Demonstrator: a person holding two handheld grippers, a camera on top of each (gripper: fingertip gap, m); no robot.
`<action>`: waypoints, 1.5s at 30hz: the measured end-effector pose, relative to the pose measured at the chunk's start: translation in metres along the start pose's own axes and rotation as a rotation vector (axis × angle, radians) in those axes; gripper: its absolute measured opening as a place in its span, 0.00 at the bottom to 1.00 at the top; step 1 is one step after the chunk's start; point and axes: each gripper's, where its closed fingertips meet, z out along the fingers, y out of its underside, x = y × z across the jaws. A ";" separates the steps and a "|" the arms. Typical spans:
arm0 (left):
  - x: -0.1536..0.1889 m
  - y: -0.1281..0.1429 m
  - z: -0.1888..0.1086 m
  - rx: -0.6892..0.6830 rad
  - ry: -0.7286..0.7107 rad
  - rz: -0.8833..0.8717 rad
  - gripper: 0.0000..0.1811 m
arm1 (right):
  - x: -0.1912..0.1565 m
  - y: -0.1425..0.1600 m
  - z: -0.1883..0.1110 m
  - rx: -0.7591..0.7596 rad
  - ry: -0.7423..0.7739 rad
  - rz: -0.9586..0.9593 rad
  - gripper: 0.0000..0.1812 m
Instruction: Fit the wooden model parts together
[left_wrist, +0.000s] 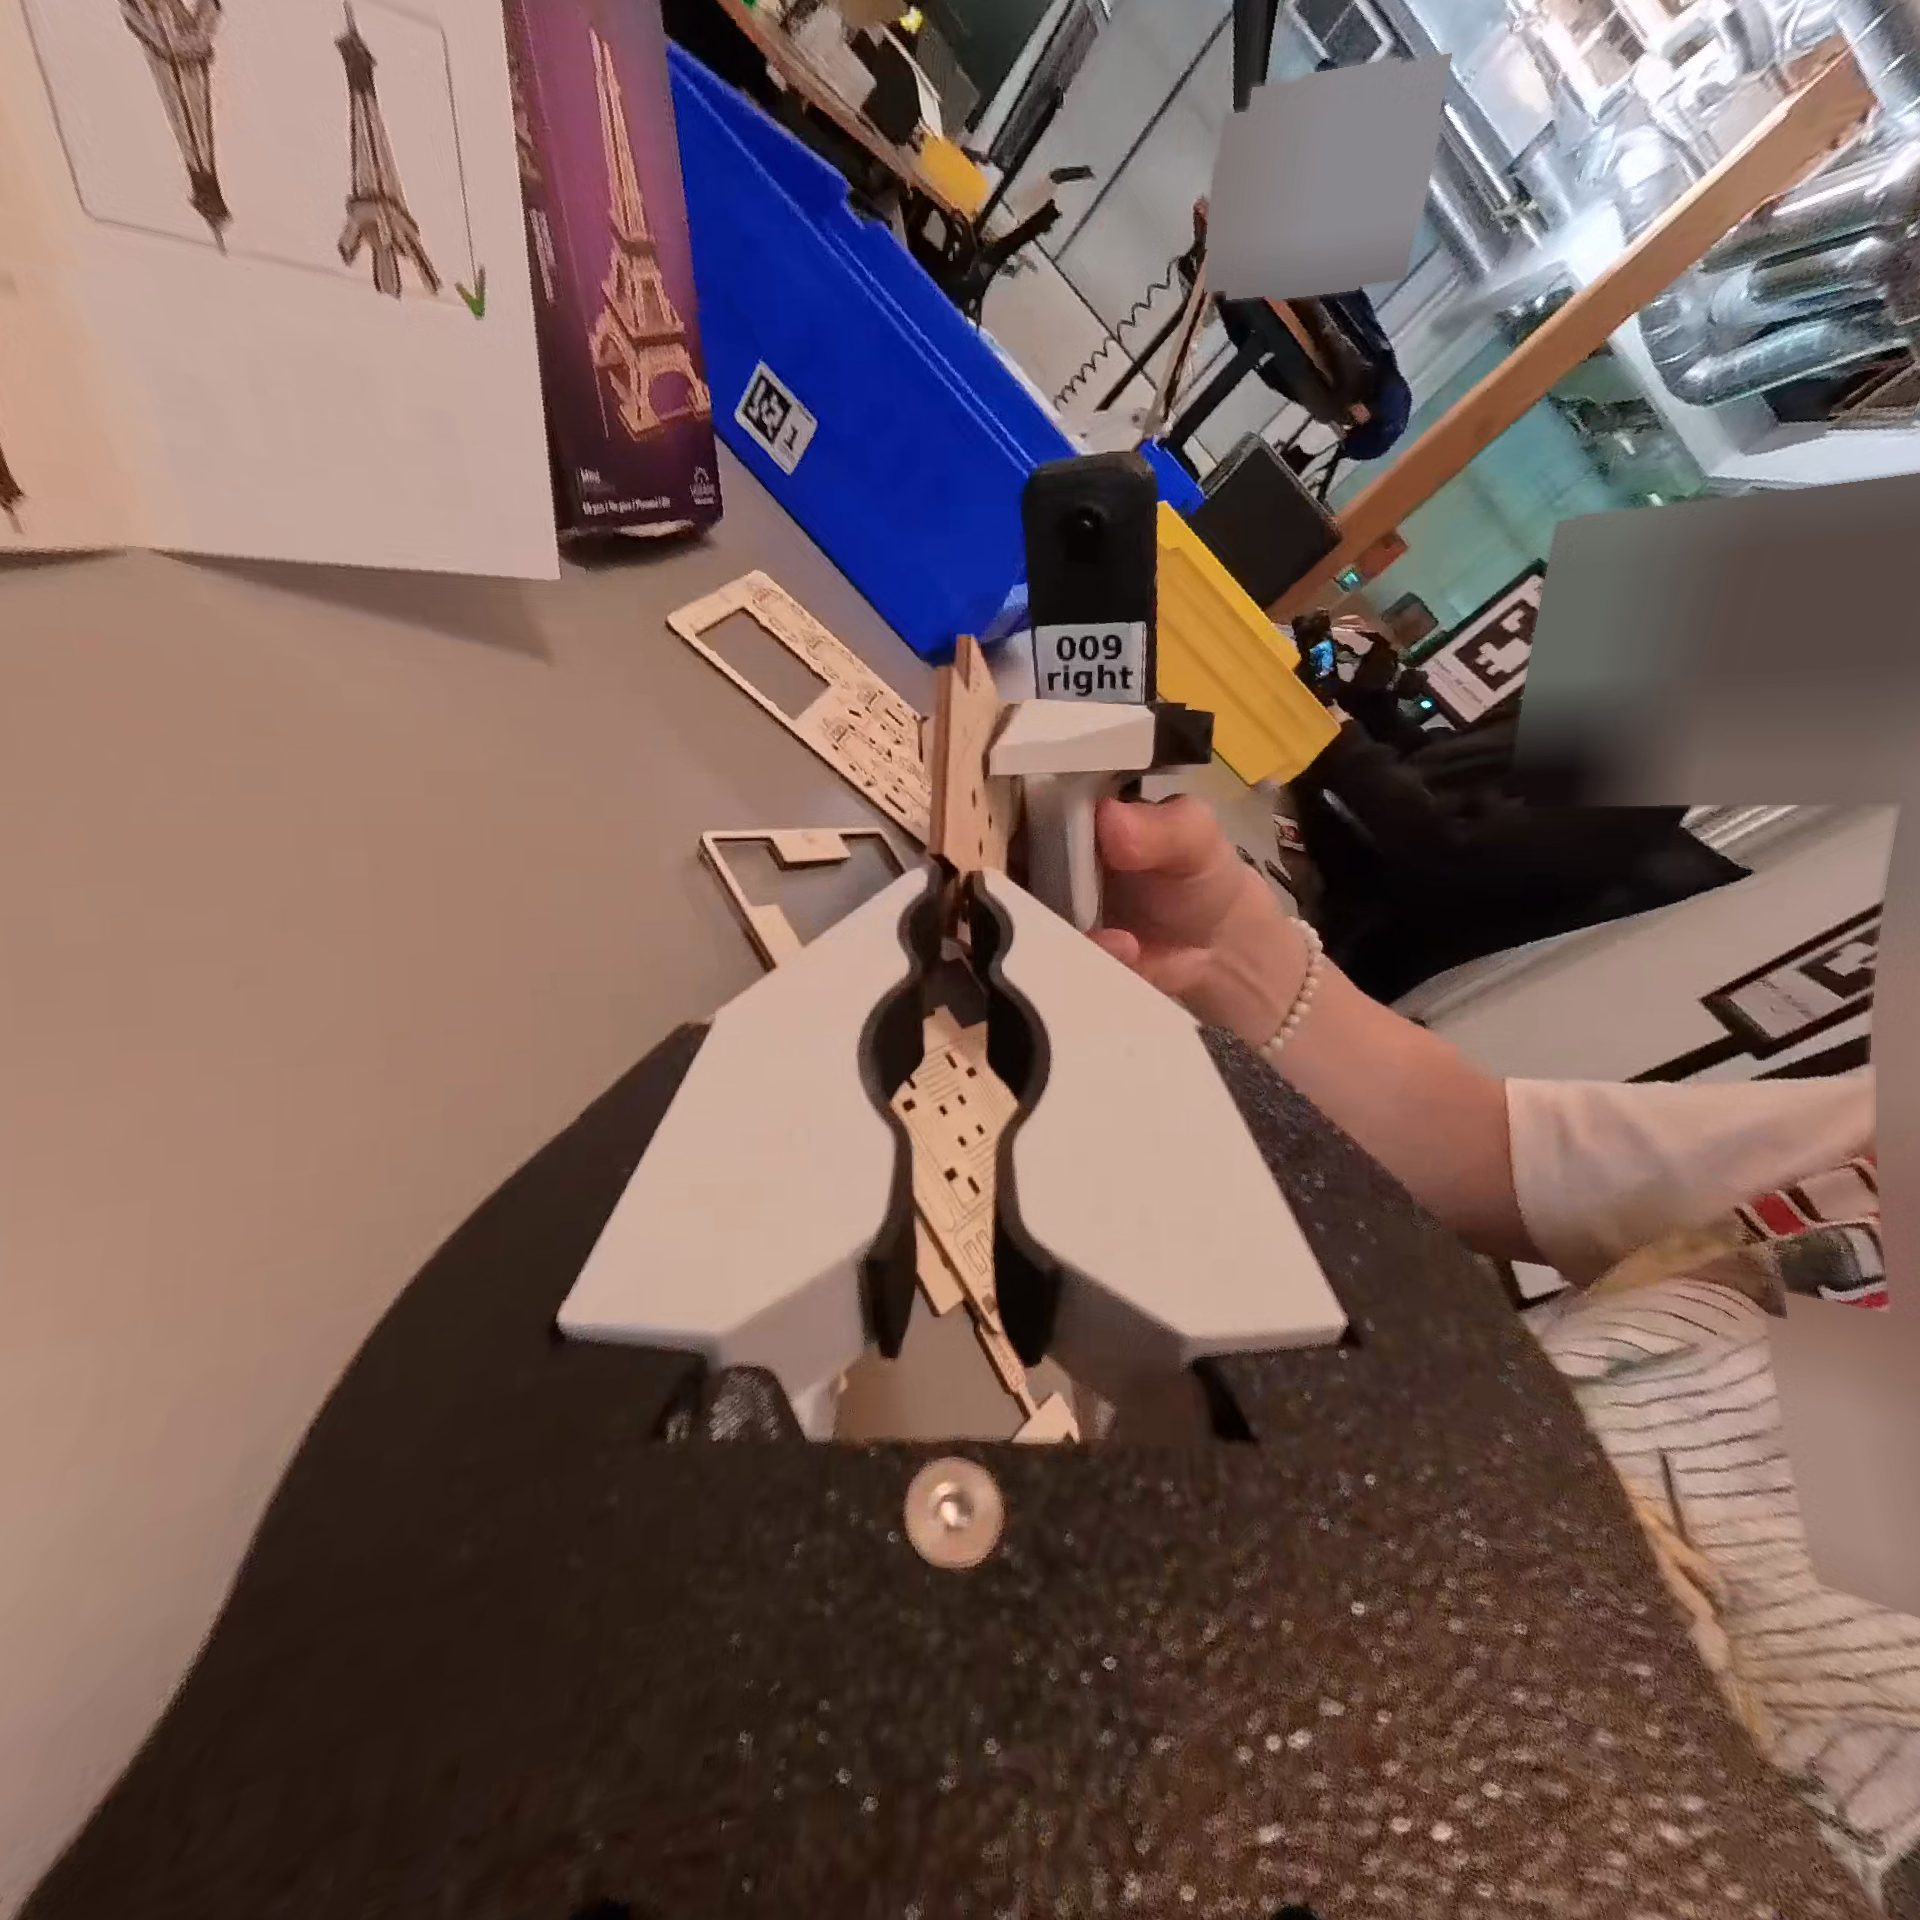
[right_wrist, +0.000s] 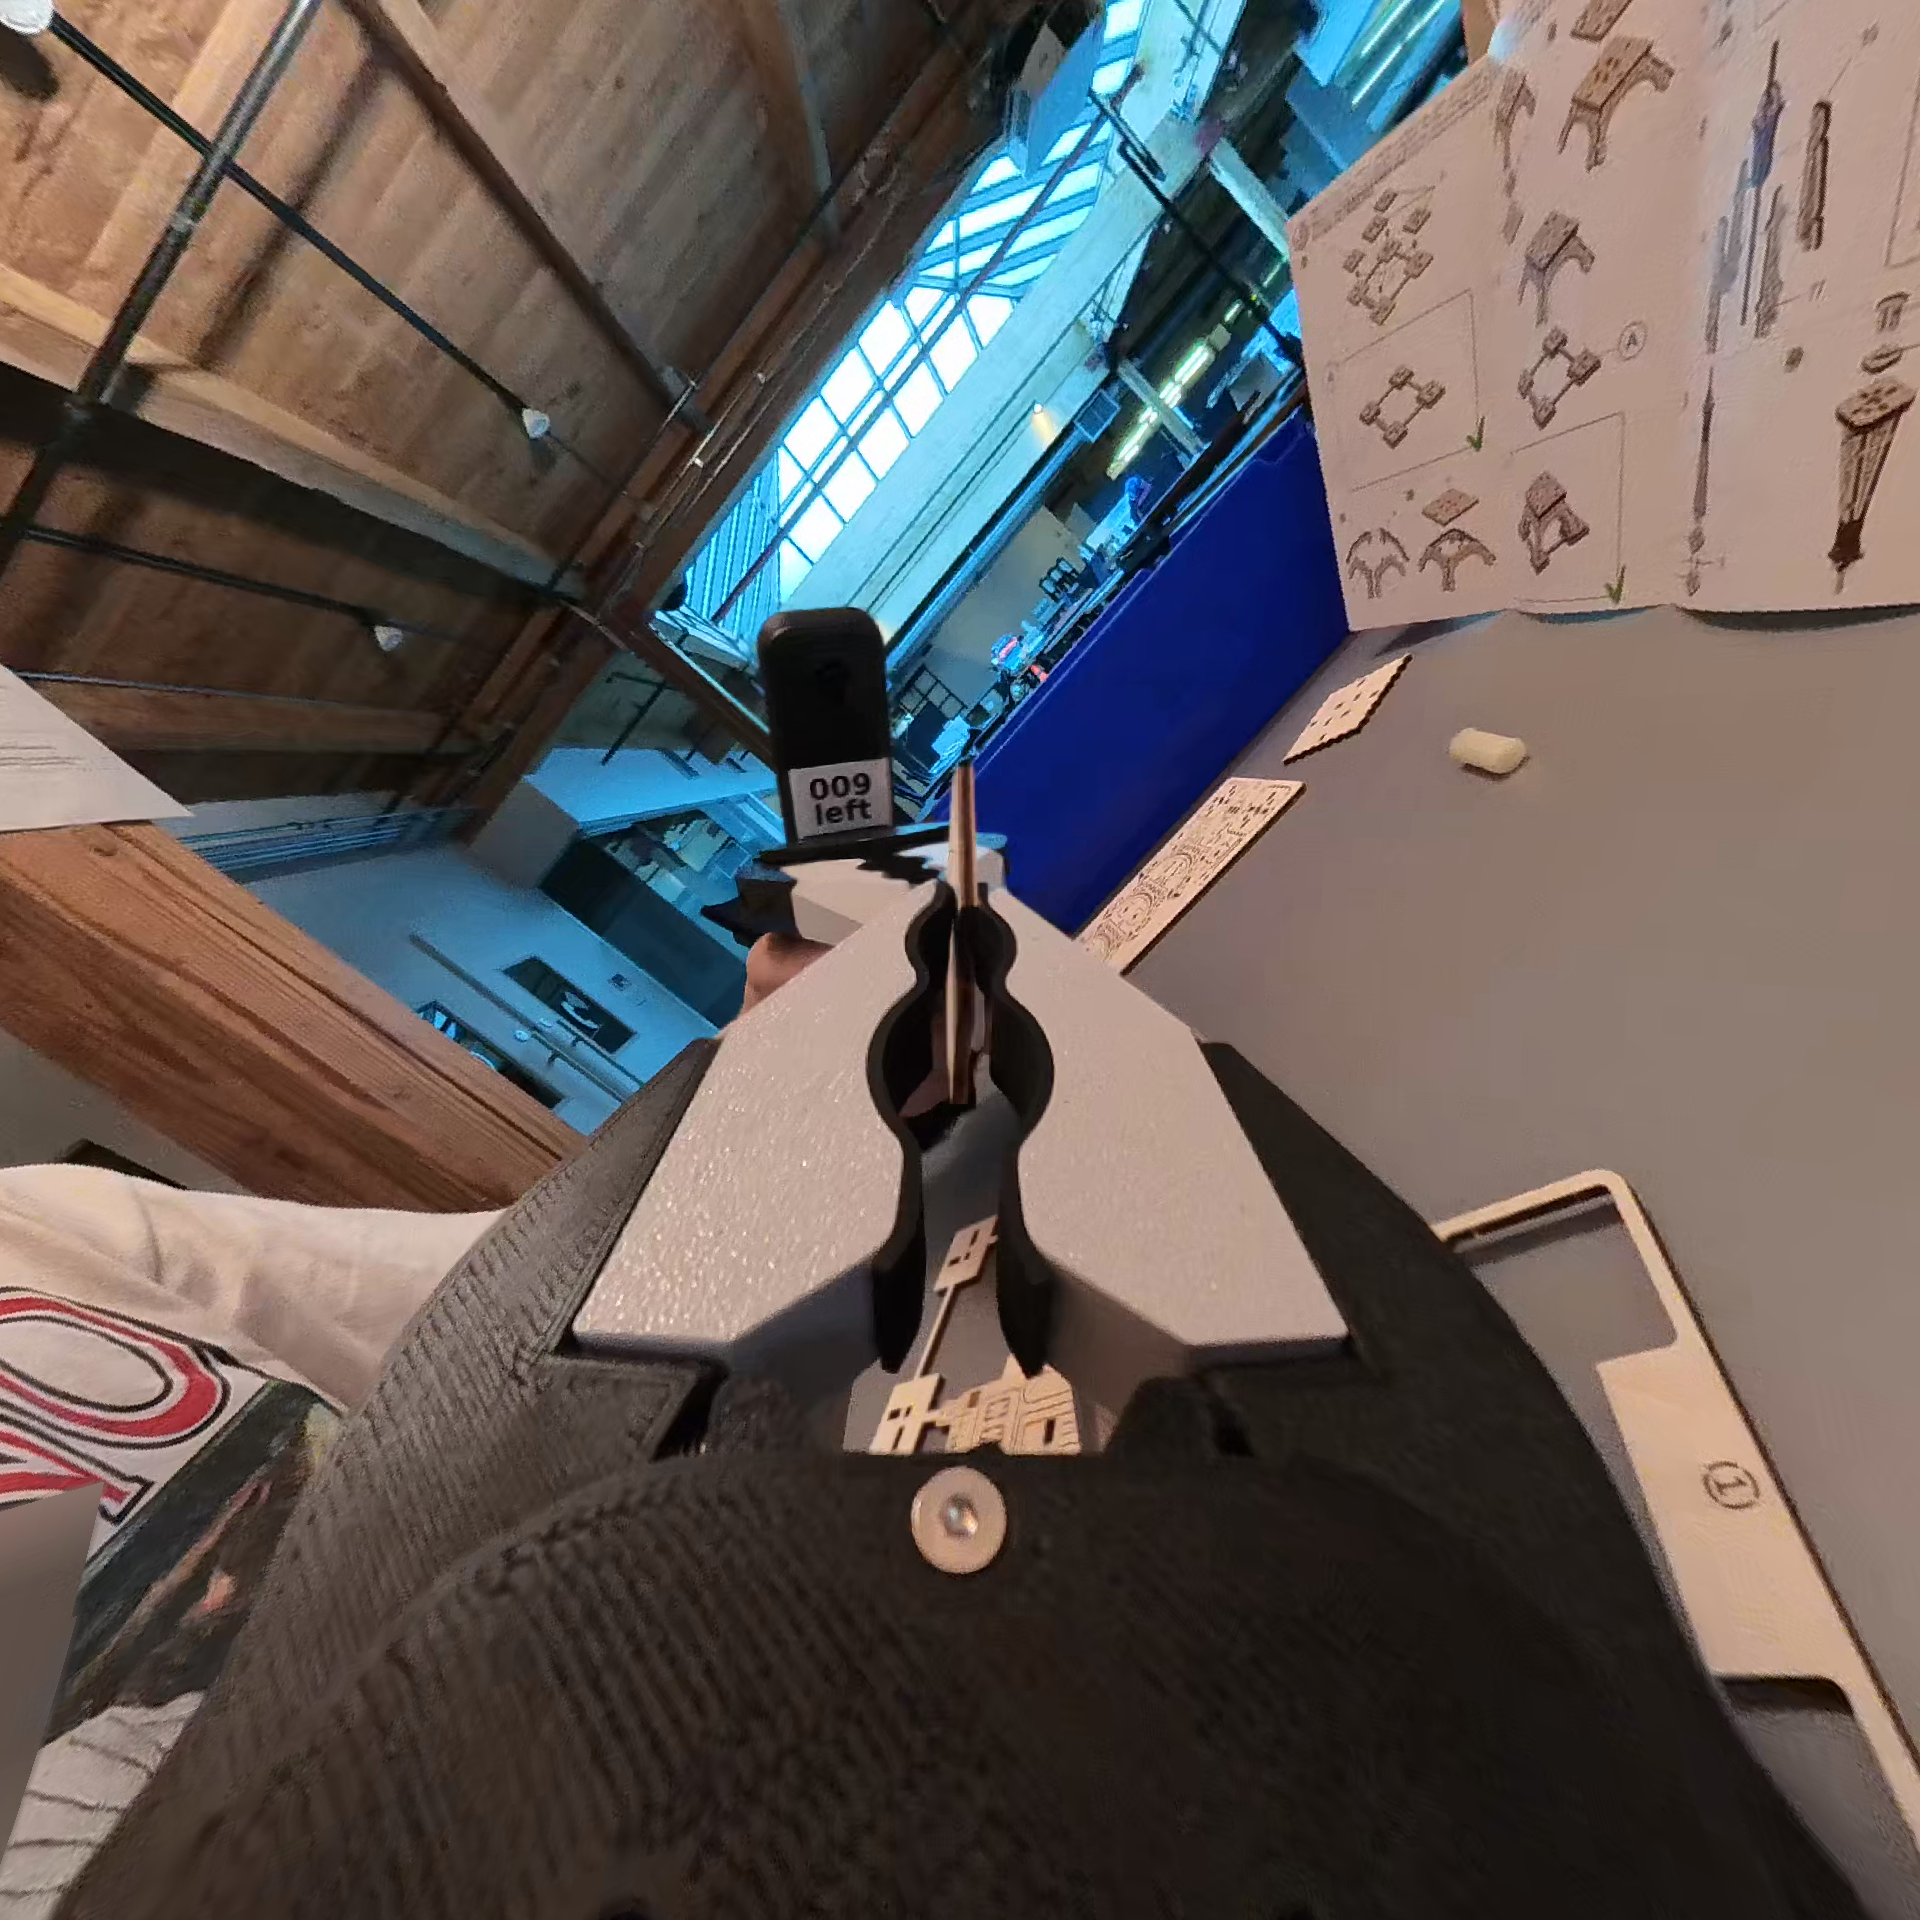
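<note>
Grey tabletop (left_wrist: 312, 935) spreads beyond both grippers, with a blue bin (left_wrist: 883, 416) far ahead of the left gripper (left_wrist: 951, 904). Punched-out wooden sheets (left_wrist: 821, 707) lie just past its tips. Its fingers are clamped on a long engraved wooden panel (left_wrist: 951, 1132). The right gripper (right_wrist: 961, 914), close opposite, pinches a second wooden panel (right_wrist: 964, 831) edge-on, meeting the first at the tips.
</note>
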 end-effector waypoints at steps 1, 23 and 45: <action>-0.002 0.002 0.000 -0.008 0.001 -0.017 0.00 | 0.003 0.002 0.000 -0.012 0.015 -0.004 0.01; -0.038 0.013 -0.016 -0.046 -0.277 0.248 0.10 | 0.028 0.035 0.003 -0.223 0.194 -0.017 0.00; -0.067 0.046 0.023 -0.941 -0.350 1.355 0.28 | 0.081 0.022 -0.020 -0.218 0.488 0.056 0.01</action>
